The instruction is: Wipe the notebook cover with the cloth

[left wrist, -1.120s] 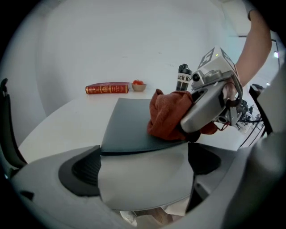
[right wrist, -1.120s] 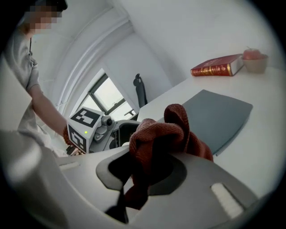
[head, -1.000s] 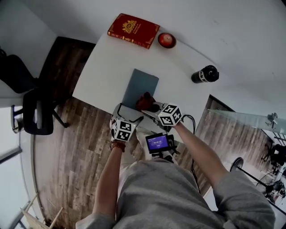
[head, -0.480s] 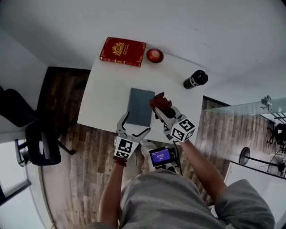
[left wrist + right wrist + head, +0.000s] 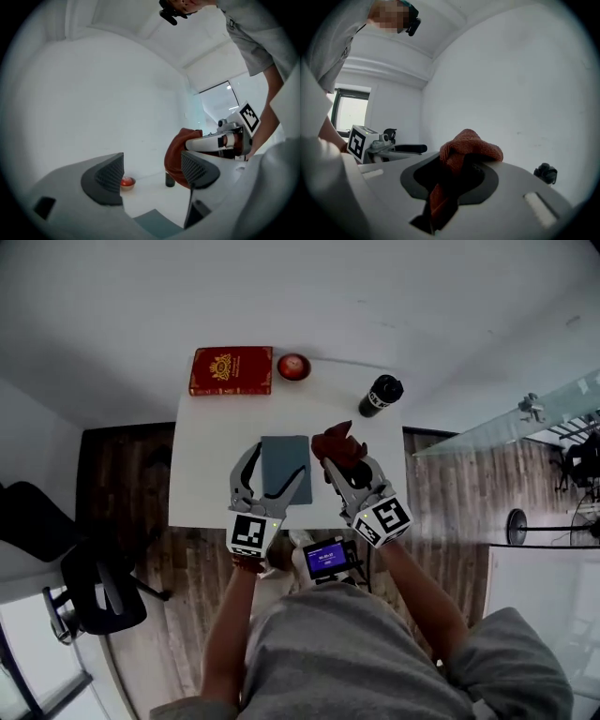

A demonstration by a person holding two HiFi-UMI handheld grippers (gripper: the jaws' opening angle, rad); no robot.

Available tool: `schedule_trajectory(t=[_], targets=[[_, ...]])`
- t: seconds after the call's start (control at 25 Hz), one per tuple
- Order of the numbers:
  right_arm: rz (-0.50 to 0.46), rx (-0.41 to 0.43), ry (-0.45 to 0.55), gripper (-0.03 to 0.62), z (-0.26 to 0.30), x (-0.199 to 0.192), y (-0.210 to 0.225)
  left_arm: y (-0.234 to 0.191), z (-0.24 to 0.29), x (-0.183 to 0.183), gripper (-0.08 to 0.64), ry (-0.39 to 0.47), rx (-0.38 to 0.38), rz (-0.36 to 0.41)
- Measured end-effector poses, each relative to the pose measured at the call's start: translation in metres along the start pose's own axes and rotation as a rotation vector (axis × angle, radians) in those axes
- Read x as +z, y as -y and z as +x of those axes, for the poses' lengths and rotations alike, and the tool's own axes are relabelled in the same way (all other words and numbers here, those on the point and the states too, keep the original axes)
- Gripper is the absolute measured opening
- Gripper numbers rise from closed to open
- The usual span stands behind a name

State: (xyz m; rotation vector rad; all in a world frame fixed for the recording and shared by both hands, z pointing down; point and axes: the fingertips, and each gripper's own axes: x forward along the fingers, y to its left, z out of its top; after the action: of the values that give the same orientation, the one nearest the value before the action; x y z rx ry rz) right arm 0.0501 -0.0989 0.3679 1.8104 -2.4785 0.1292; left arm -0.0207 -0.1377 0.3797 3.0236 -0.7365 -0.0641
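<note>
**Over the table's near edge: cloth gripped, notebook lying free**

Over the near edge of the white table [image 5: 211, 446], I am holding both grippers up, clear of its surface. The right gripper [image 5: 454, 173] is clamping a bunched rust-red cloth [image 5: 468, 143] between its jaws, and the fabric is bulging above the pads and trailing down below them. The left gripper [image 5: 152, 173] is standing open. Its jaws have just been closing partway, and nothing is sitting between them.

A grey-blue notebook [image 5: 281, 454] is lying flat on the table, close to the middle of the near edge, with neither gripper touching it. The cloth is hanging in the air just to its right.

At the far left corner a red book [image 5: 231, 370] is lying flat. A red bowl [image 5: 293, 366] is sitting just beside it on the far edge. A black bottle [image 5: 380, 395] is resting near the far right corner.
</note>
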Motion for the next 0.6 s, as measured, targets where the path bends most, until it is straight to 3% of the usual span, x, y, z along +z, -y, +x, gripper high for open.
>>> schedule_trajectory(t=[0.2, 0.44, 0.6], targets=[[-0.01, -0.067, 0.025, 0.08, -0.008, 0.018, -0.022, -0.007, -0.014, 0.032, 0.311, 0.052, -0.012, 0.002], [-0.065, -0.114, 0.028, 0.08, -0.017, 0.026, -0.053, 0.0, -0.034, 0.025, 0.199, 0.007, -0.044, 0.038], [-0.087, -0.088, 0.002, 0.08, -0.024, 0.016, -0.077, 0.014, -0.049, 0.023, 0.062, 0.006, -0.074, 0.078]])
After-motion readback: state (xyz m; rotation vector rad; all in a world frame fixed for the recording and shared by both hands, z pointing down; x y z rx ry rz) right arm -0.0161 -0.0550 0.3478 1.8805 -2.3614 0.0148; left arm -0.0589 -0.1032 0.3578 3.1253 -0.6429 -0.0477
